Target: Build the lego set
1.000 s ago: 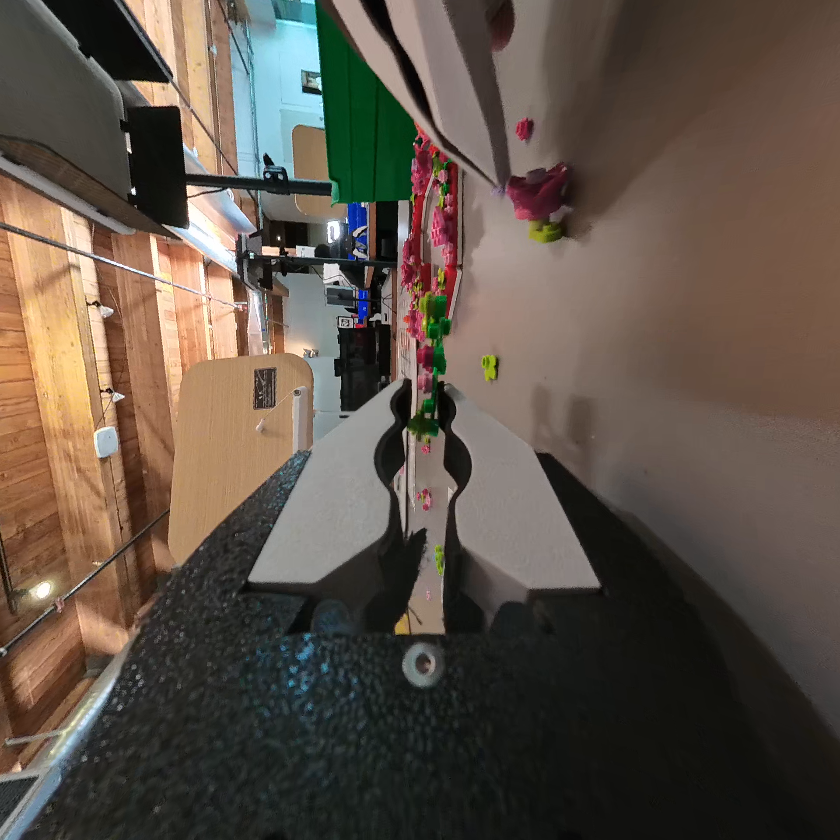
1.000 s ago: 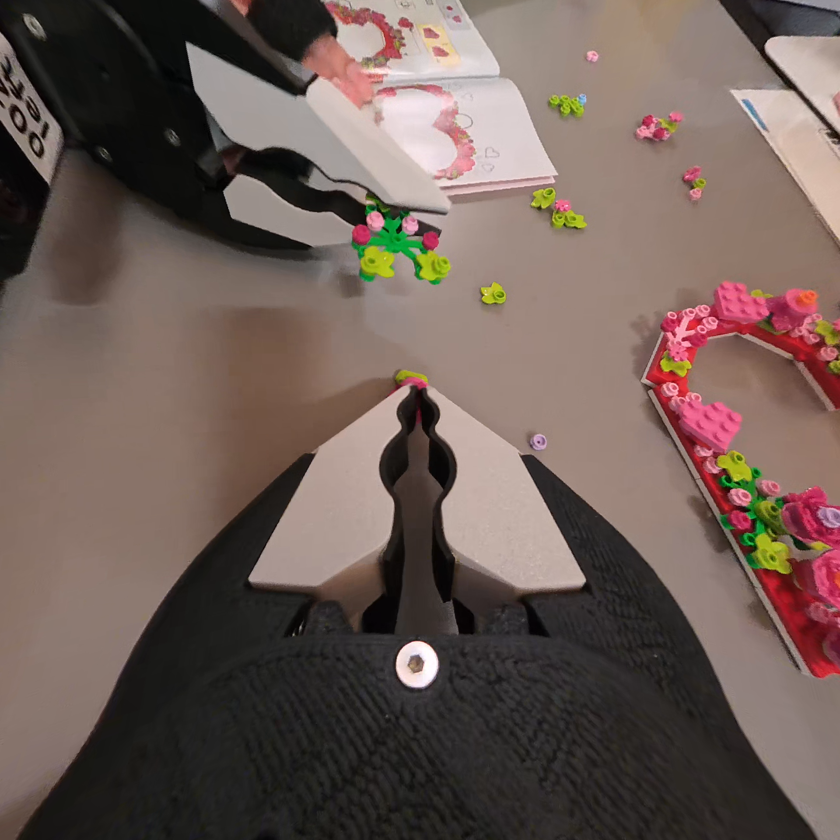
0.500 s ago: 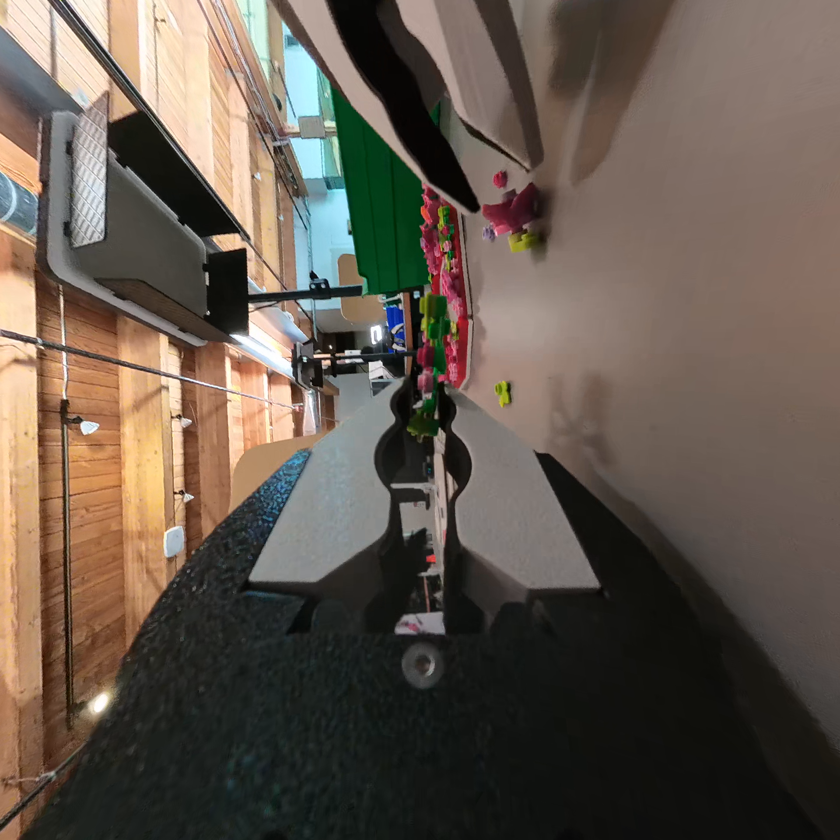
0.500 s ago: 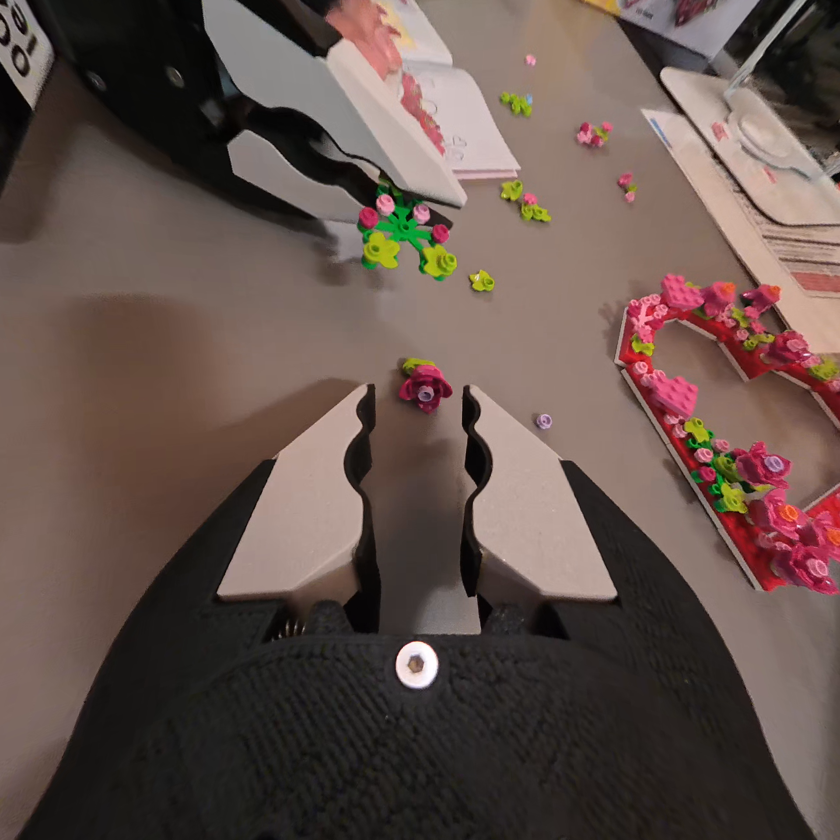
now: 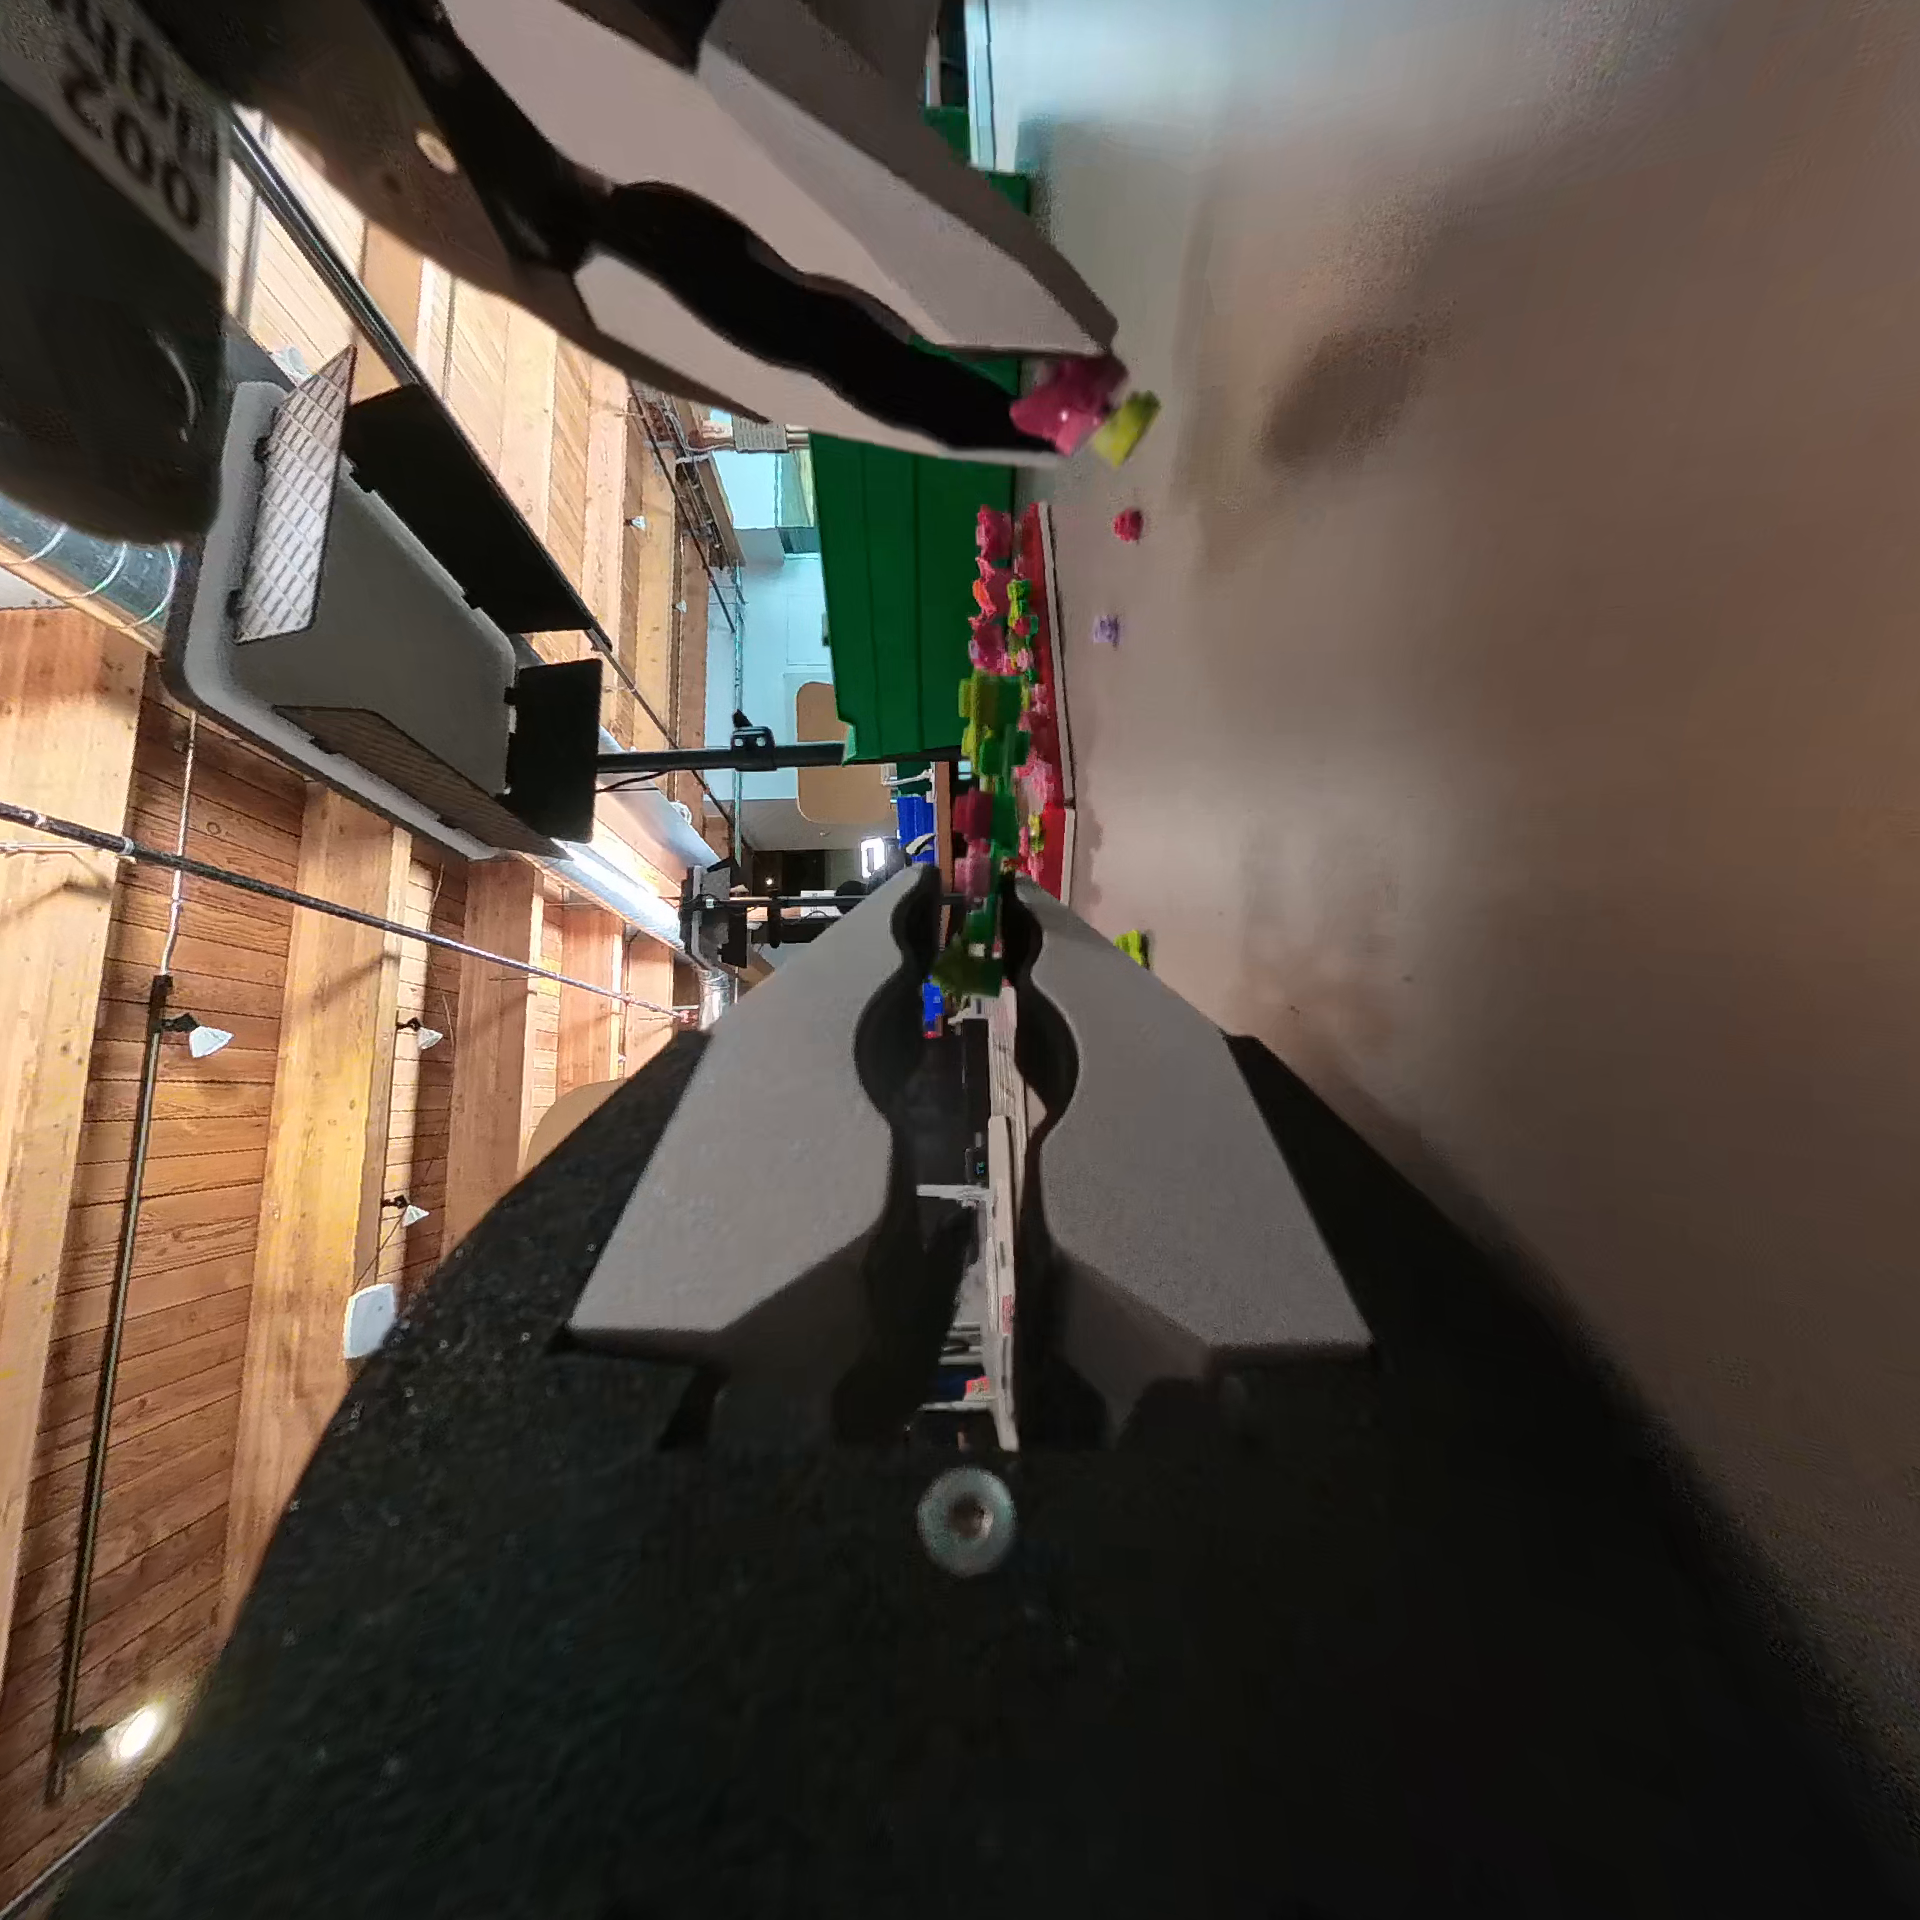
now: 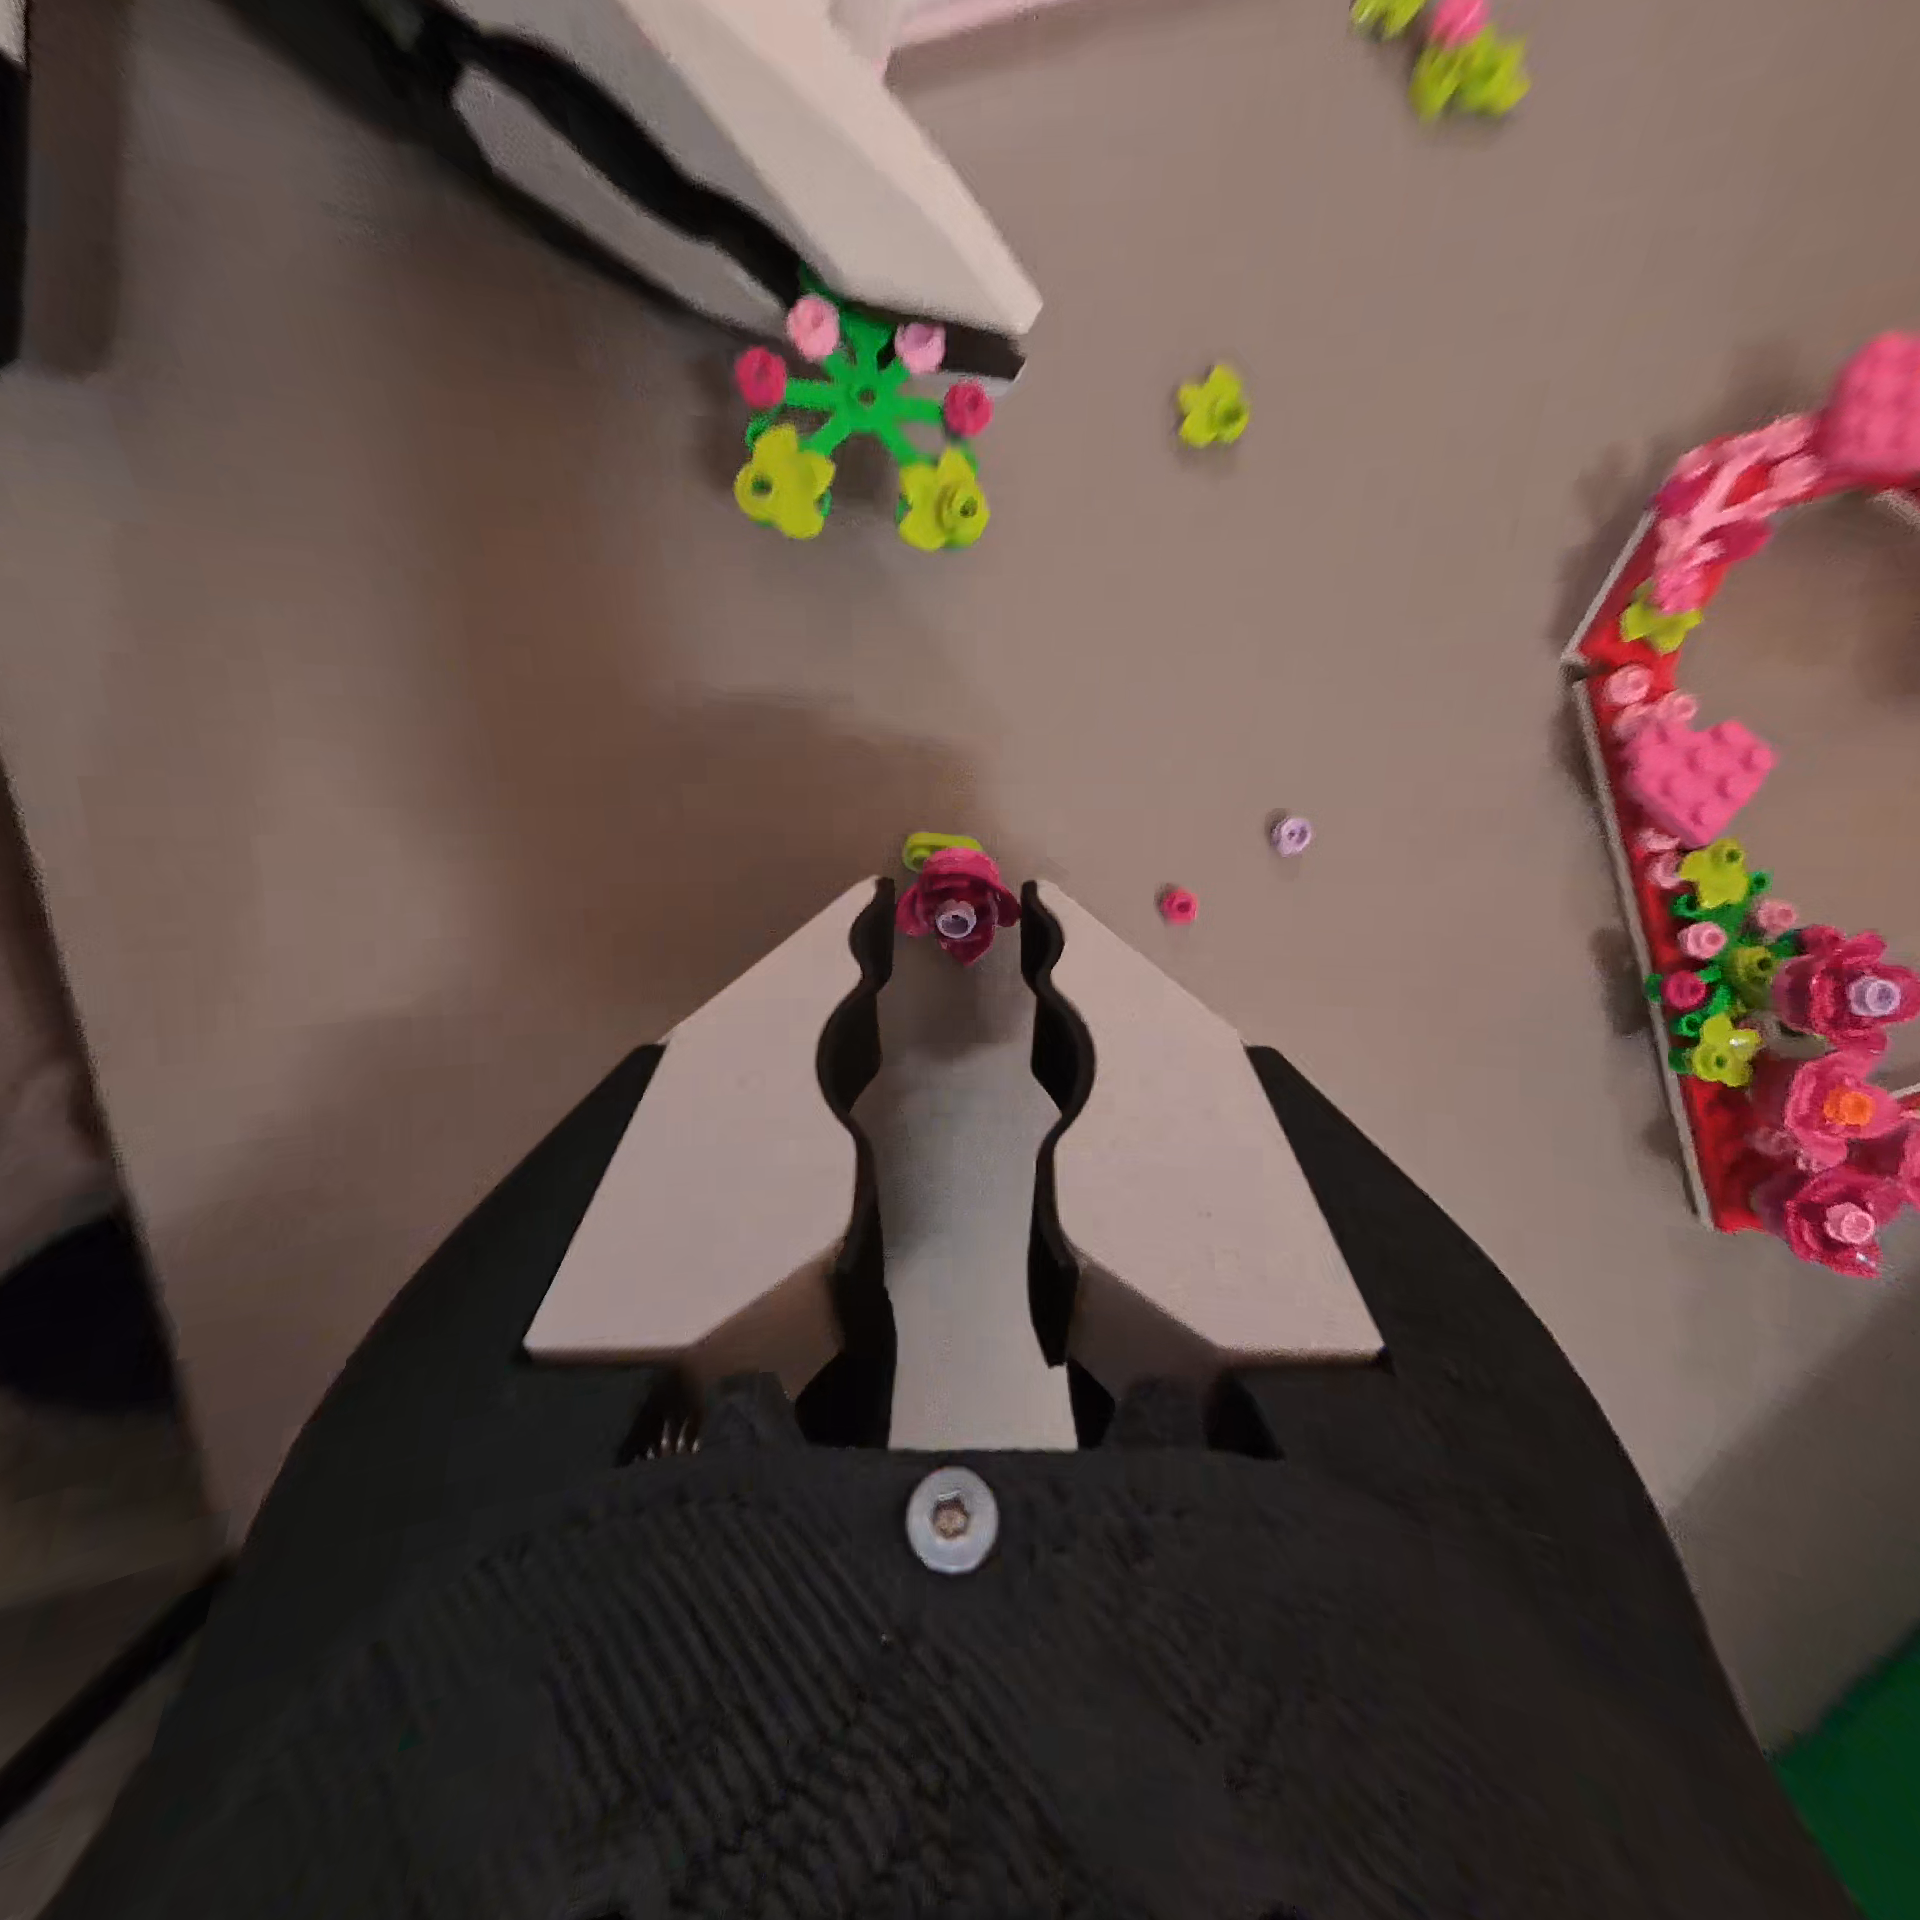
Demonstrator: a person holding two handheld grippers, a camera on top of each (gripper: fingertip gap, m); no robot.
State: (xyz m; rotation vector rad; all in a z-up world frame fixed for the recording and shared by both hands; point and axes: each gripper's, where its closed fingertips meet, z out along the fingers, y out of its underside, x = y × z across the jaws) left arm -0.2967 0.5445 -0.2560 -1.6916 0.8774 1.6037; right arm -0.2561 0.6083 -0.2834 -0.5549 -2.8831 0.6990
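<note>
While the left gripper (image 6: 883,343) reaches in from the upper left of the right wrist view, its jaws are clamped on a green sprig (image 6: 862,400), a star-shaped stem carrying four pink buds and two lime flowers (image 6: 784,483), which hangs off the fingertips above the grey table (image 6: 416,623). In its own view the left gripper (image 5: 971,935) is turned on its side, and the sprig (image 5: 971,961) shows as a green and lime sliver pinched between the fingers.

At centre, the right gripper (image 6: 956,904) has its jaws partly apart with a dark pink rose (image 6: 956,909) sitting between the tips; whether the pads touch it, or whether it is off the table, cannot be told. A lime leaf (image 6: 935,847) sticks out just behind the rose. From the left wrist view the right gripper (image 5: 1060,400) enters from the top with the rose (image 5: 1065,405) and leaf (image 5: 1127,431) at its tips.

Right of the rose lie a small pink stud (image 6: 1177,906) and a lilac stud (image 6: 1291,834), apart from each other. Higher up sits a loose lime flower (image 6: 1210,405), with more lime and pink pieces (image 6: 1465,62) near the top edge. At far right lies the red heart frame (image 6: 1662,935), studded with pink hearts, roses and green leaves.
</note>
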